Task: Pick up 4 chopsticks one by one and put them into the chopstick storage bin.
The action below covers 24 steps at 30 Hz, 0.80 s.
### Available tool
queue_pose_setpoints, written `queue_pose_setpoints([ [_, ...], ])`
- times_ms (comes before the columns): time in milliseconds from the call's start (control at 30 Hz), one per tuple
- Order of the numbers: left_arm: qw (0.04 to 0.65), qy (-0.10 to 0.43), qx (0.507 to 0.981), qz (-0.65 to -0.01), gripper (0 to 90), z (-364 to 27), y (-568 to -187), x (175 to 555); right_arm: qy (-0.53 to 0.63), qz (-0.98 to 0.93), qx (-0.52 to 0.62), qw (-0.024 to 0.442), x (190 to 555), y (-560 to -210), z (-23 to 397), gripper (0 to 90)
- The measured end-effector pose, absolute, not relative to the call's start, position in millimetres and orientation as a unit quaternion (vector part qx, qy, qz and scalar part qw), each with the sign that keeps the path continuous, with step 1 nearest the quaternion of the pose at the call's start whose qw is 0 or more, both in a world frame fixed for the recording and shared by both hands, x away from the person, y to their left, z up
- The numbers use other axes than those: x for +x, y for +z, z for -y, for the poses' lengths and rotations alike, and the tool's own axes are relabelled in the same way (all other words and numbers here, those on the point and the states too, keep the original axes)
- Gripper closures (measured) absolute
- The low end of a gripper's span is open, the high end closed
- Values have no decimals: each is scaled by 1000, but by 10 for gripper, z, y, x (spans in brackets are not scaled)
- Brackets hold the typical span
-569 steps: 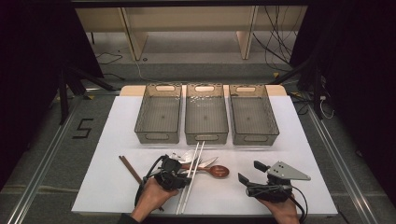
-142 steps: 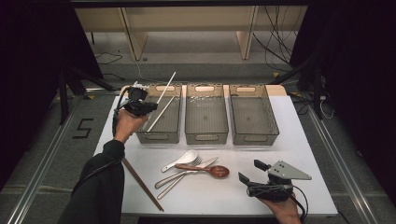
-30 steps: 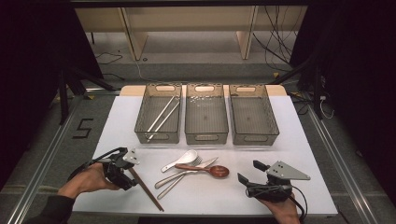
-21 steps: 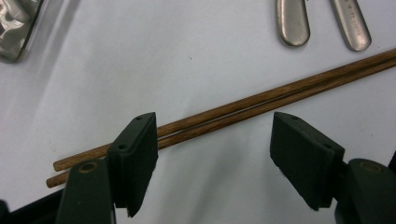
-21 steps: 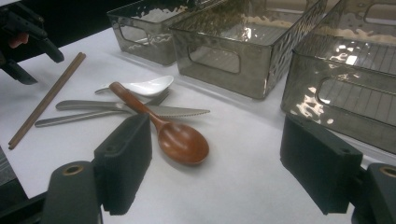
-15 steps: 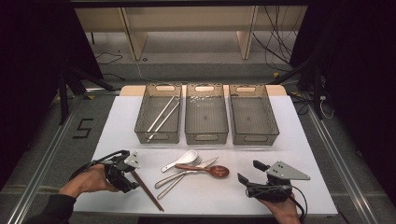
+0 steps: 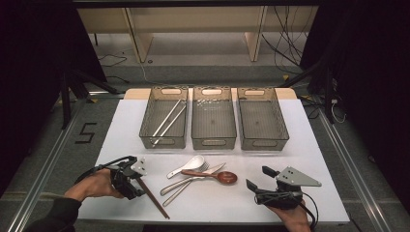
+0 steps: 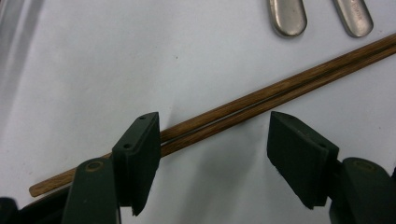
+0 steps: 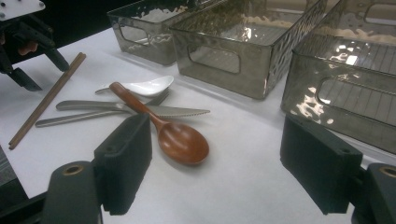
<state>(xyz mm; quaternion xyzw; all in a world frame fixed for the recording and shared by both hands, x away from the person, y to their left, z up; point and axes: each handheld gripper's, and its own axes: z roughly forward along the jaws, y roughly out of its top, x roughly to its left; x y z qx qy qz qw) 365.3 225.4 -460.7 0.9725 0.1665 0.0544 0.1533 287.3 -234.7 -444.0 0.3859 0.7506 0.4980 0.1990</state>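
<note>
A pair of brown wooden chopsticks (image 7: 153, 199) lies at the table's front left. My left gripper (image 7: 137, 185) is down over their upper end. In the left gripper view (image 8: 217, 163) the chopsticks (image 8: 261, 100) run slantwise between the open jaws, close against the left one; the jaws have just been closing and the pads do not press. My right gripper (image 7: 258, 177) rests open at the front right with nothing between its jaws (image 9: 222, 163). A wooden spoon (image 7: 218, 176), a white spoon (image 7: 189, 165), a fork (image 7: 186, 179) and a knife (image 7: 212, 169) lie in a heap between the grippers.
Three smoky clear bins stand in a row at the back: left (image 7: 163, 141), middle (image 7: 213, 143), right (image 7: 263, 143). Two metal chopsticks (image 7: 169, 118) lie in the left bin. The table's front edge runs just below both hands.
The metal chopsticks, held above the left bin earlier, now lie in it. My left gripper came back to the front left, over the wooden chopsticks. The right gripper has not moved.
</note>
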Motion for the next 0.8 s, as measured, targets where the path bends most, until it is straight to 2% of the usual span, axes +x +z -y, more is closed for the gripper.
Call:
queue_pose_setpoints([
  [333,152,45,975,-157,346,-2245,-4651,3687,498,-751,385,199,2872,-4440,2346,259],
  [533,130,45,981,-140,358,-2258,-4647,3686,498,-751,386,198,2872,-4440,2346,259],
  [800,92,40,989,-110,433,-2265,-4641,3652,498,-751,386,198,2874,-4442,2345,259],
])
